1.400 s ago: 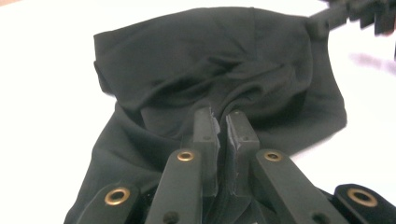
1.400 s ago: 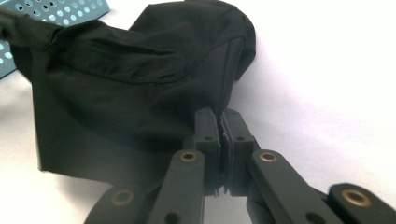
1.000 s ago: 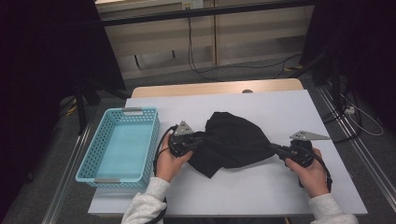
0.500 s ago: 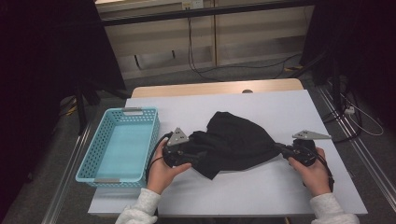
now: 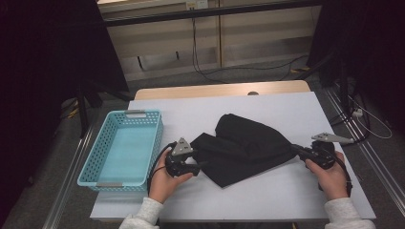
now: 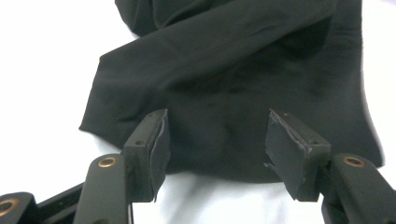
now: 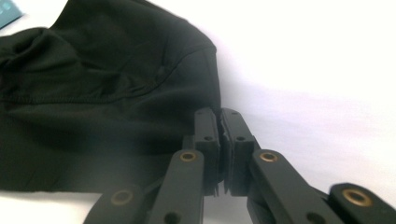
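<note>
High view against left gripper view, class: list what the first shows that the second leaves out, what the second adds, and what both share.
High view: the light blue plastic basket at the table's left, the right hand-held gripper shut on the far corner of the black fabric garment, and both of the person's hands.

Left gripper view: the left hand-held gripper from close up, its pads apart after just closing a little, the garment's hem lying beyond them unpinched.

Both: the black garment on the white table.
</note>
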Demonstrator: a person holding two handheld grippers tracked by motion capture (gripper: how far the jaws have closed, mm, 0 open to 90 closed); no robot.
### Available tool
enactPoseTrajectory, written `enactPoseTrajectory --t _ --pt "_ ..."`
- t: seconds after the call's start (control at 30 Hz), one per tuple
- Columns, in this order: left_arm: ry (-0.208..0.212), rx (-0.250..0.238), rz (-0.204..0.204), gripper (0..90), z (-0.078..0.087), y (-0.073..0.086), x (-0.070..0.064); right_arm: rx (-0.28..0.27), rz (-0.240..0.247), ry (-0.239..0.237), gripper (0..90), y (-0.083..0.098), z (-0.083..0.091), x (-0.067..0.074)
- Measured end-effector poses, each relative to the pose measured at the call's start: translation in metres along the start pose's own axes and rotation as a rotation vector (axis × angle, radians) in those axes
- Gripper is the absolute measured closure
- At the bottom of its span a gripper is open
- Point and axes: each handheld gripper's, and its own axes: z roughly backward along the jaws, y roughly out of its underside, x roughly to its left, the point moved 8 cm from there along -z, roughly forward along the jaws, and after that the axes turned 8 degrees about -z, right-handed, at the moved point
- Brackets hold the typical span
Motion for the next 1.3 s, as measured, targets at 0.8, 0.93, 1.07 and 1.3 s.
enactPoseTrajectory --t 0.8,0.93,1.07,1.3 --pt "0.077 -0.020 0.079 87.2 -0.001 -0.018 0.000 0.004 -0.018 -0.021 87.3 0.005 0.012 -0.006" --pt "0.067 -0.064 0.104 87.3 0.014 -0.027 0.012 -0.003 -0.023 -0.066 87.4 0.002 0.014 0.004" --pt "0.038 -0.078 0.138 87.3 0.021 -0.029 0.028 0.004 -0.004 -0.098 87.4 0.001 0.012 0.017" --pt "0.007 -0.040 0.146 85.7 -0.017 -0.011 0.030 0.053 -0.019 -0.029 87.4 0.011 -0.001 0.008"
